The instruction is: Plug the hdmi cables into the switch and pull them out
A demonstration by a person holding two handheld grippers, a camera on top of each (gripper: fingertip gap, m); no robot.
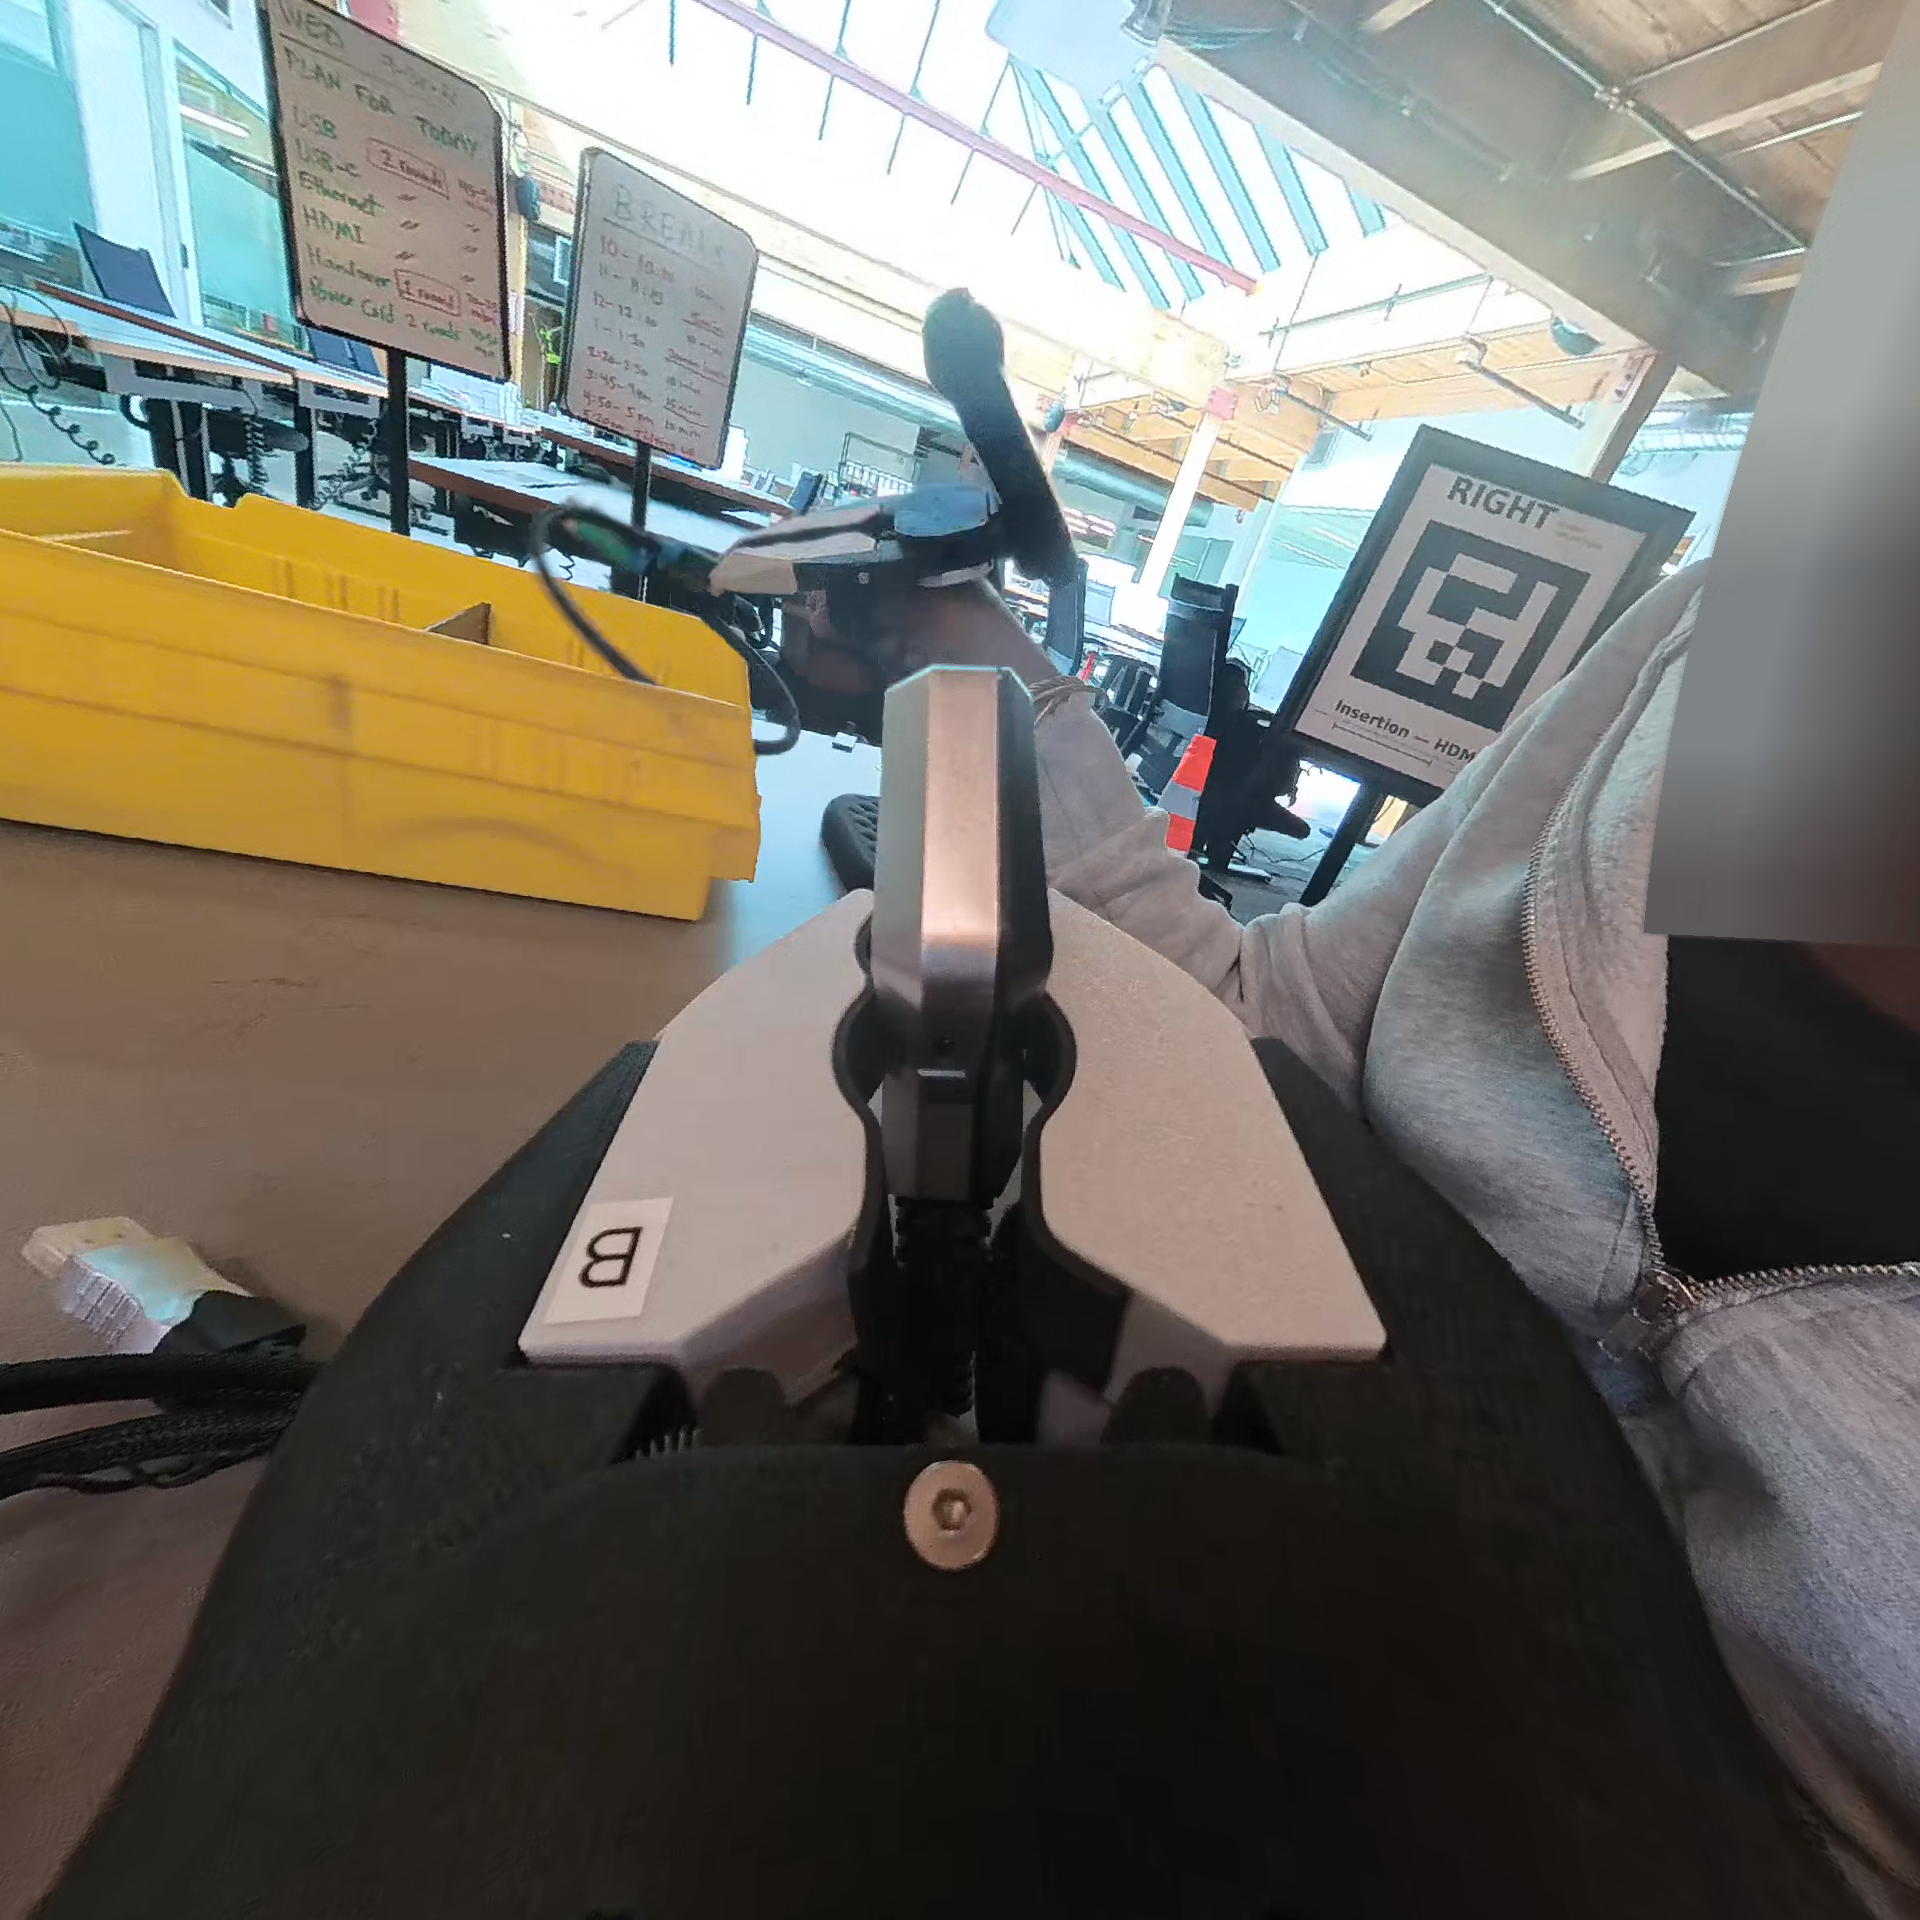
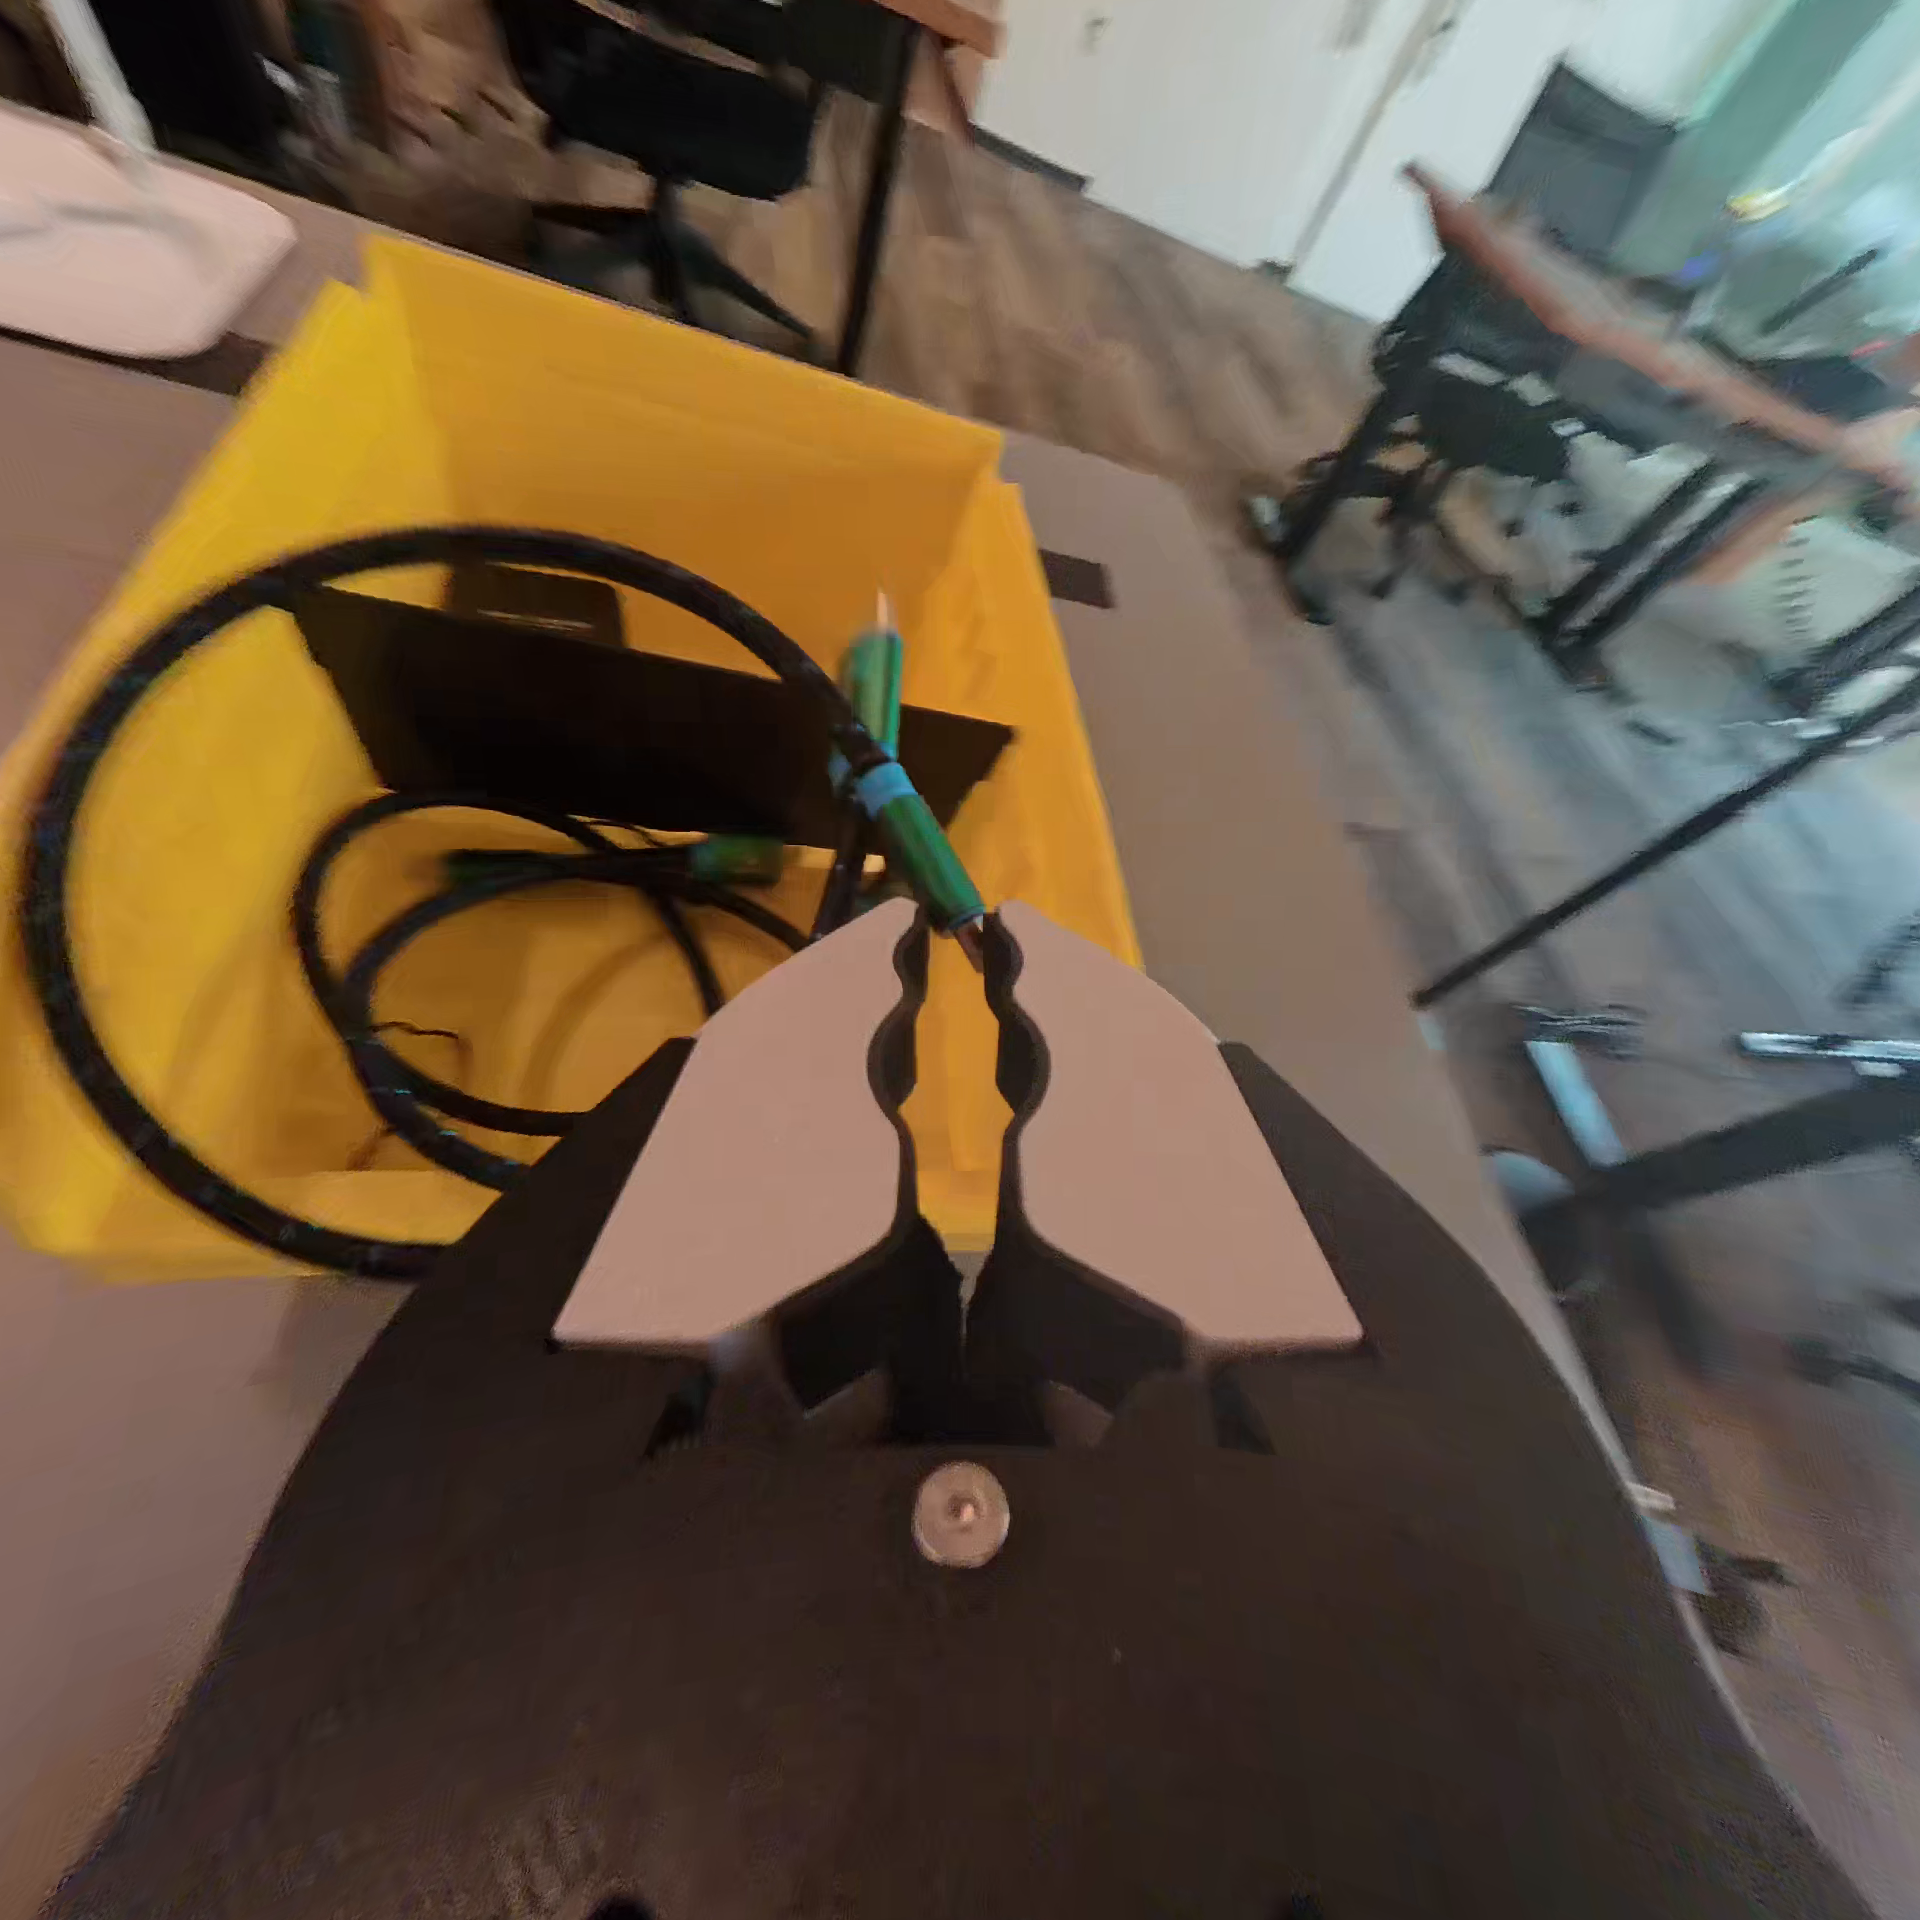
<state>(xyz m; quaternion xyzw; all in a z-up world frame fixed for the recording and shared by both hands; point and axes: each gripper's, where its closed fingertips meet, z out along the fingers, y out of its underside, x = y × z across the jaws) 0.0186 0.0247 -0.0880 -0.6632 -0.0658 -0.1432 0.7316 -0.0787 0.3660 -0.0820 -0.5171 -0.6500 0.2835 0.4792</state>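
In the left wrist view we see our left gripper (image 1: 951, 997) with its jaws clamped on the silver switch (image 1: 948, 883), a slim metal box that stands upright between the grey fingers (image 1: 748, 1143), its narrow edge toward the camera and its top rising well above the fingertips. A black ribbed cable (image 1: 935, 1309) runs down from the box's lower end into the gap at the base of the jaws. In the right wrist view our right gripper (image 2: 961, 935) has its jaws drawn narrow, pinching at the very tips the metal end of a green HDMI plug (image 2: 920, 842); the plug juts forward and up to the left, out over the yellow bin (image 2: 644, 457). A blue band wraps the plug where a second green connector (image 2: 875, 675) crosses it, and the black cord (image 2: 94, 935) sweeps in a wide loop along the bin's left side. Inside the bin lie a black flat device (image 2: 582, 707), another green plug (image 2: 738, 860) and more coiled black cord. Back in the left wrist view, the right gripper (image 1: 748, 569) hangs above the far end of the same yellow bin (image 1: 364, 748), which sits on the tan table (image 1: 312, 1039). A white connector (image 1: 114, 1283) with a braided black cord lies on the table at lower left, and a grey sleeve (image 1: 1507, 987) fills the right side.
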